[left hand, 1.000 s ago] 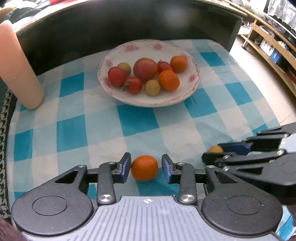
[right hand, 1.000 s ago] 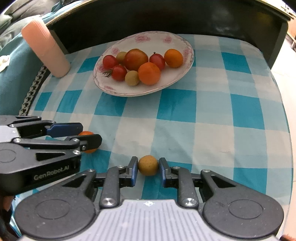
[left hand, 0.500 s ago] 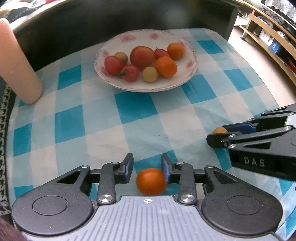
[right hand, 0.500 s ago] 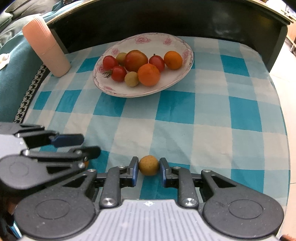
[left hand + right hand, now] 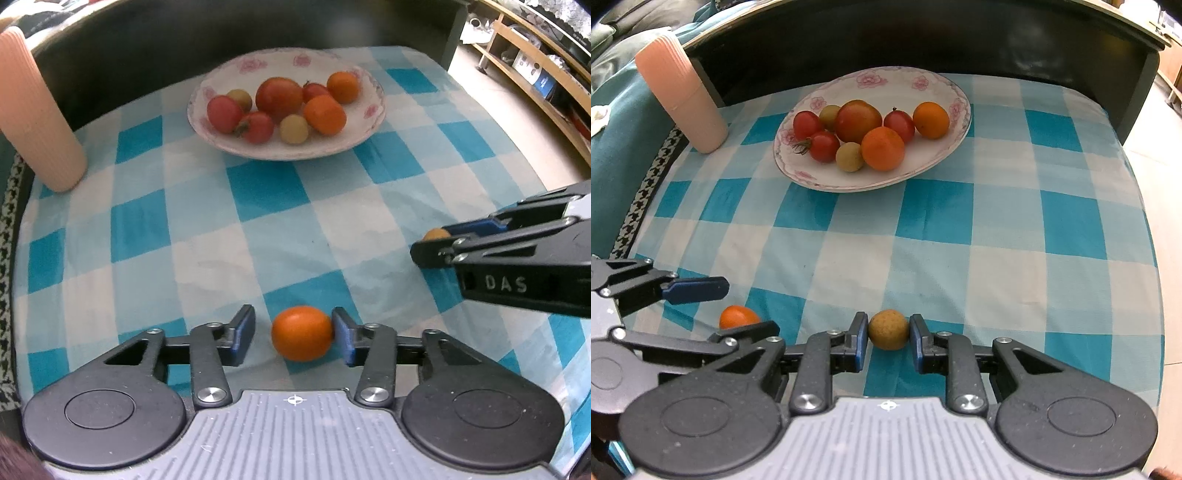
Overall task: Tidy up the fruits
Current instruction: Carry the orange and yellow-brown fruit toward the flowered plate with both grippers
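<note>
A flowered white plate (image 5: 369, 122) (image 5: 945, 147) at the back of the checked cloth holds several tomatoes, oranges and small yellow fruits. My left gripper (image 5: 293, 334) (image 5: 713, 306) is open around a small orange (image 5: 302, 333) (image 5: 738, 316) lying on the cloth; the orange touches the right finger and a gap shows on its left. My right gripper (image 5: 888, 334) (image 5: 430, 245) is shut on a small yellow-brown fruit (image 5: 888, 329) (image 5: 436, 234), with both pads against it, low over the cloth.
A ribbed pink cup (image 5: 35, 110) (image 5: 681, 92) stands at the back left. A dark raised wall (image 5: 923, 40) runs behind the plate. The cloth drops off at the right edge (image 5: 1145, 229), with floor and shelves (image 5: 535, 55) beyond.
The left gripper opened wider and pulled back a little; the orange now sits between the fingertips again. The right gripper holds the yellow-brown fruit as before and barely moved.
</note>
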